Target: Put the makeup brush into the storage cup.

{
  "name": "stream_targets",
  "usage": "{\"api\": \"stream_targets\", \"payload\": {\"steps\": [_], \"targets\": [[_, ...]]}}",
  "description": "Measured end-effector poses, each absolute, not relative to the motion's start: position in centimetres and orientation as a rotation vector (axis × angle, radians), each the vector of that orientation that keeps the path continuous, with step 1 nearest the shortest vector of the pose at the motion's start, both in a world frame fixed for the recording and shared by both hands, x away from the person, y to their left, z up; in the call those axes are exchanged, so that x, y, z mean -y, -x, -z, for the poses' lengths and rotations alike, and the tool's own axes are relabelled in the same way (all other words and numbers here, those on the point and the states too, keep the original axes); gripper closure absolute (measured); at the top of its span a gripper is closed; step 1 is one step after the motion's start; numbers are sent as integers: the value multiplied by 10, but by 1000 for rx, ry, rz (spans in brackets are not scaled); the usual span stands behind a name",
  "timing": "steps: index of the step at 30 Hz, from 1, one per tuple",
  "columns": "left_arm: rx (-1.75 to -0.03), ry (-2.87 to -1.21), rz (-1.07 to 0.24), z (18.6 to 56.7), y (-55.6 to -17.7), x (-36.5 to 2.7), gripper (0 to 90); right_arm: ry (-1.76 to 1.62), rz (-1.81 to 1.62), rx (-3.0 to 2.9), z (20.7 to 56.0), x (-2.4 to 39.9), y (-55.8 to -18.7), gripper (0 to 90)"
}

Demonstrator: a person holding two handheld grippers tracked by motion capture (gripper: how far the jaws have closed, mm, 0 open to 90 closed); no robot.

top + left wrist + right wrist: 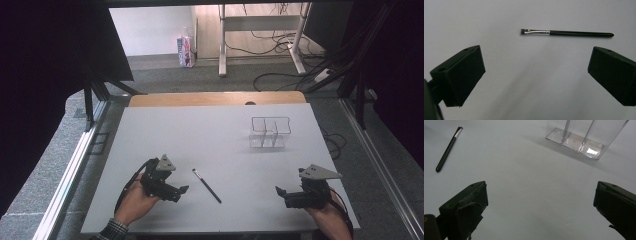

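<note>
Work in hand: picking the brush (pixel 206 185) off the desk (pixel 210 135); judging by the layout, it likely goes into the clear organizer (pixel 270 132).
Left hand-held gripper (pixel 181 190): jaws wide apart, holding nothing, low over the desk and aimed at the brush.
Right hand-held gripper (pixel 280 193): jaws also spread wide, holding nothing, resting low near the desk's near edge.
Brush: lies flat on the desk, just ahead of the left hand-held gripper's open jaws and crosswise to them in the left gripper view (pixel 566 33); not touched by either jaw. From the right hand-held gripper it sits well off to the left (pixel 448 149).
Organizer: stands upright ahead of the right hand-held gripper (pixel 579 140), well apart from the brush; the compartments look empty.
Done: nothing beyond the approach, as far as I can judge; the left jaws are lined up with the brush.
Left: closing on the handle, lifting, carrying across and dropping it into a compartment.
Risk: the handle is thin and lies flat, so the jaws may slide over it.
</note>
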State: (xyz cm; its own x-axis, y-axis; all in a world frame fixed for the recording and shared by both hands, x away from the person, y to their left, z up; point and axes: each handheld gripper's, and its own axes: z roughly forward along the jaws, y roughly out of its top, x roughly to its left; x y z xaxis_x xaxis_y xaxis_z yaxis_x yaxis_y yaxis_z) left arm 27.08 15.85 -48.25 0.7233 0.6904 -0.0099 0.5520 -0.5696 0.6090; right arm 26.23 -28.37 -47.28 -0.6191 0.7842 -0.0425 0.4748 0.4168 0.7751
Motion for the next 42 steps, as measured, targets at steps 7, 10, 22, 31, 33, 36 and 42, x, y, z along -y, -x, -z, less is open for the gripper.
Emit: {"api": "stream_targets", "payload": {"steps": [7, 10, 22, 31, 33, 36, 42], "targets": [[-895, -2399, -341, 482, -281, -142, 4, -1064, -1034, -2278, 472, 284, -262, 0], [-882, -2416, -336, 482, -285, -135, 0, -1071, -1032, -2277, 472, 284, -262, 0], [-787, -2496, -282, 484, -298, -117, 0, -1079, -1016, -2288, 473, 284, -262, 0], [-711, -2552, -242, 489, -305, -99, 0, -1067, -1003, -2307, 474, 283, -262, 0], [-692, -2565, -230, 490, -307, -94, 1, -1067, -1003, -2308, 474, 282, -262, 0], [-663, -2585, -218, 491, -309, -87, 1, -1065, -1002, -2310, 474, 282, -262, 0], [-619, -2620, -208, 494, -313, -76, 6, -1063, -1000, -2313, 474, 282, -262, 0]]}}
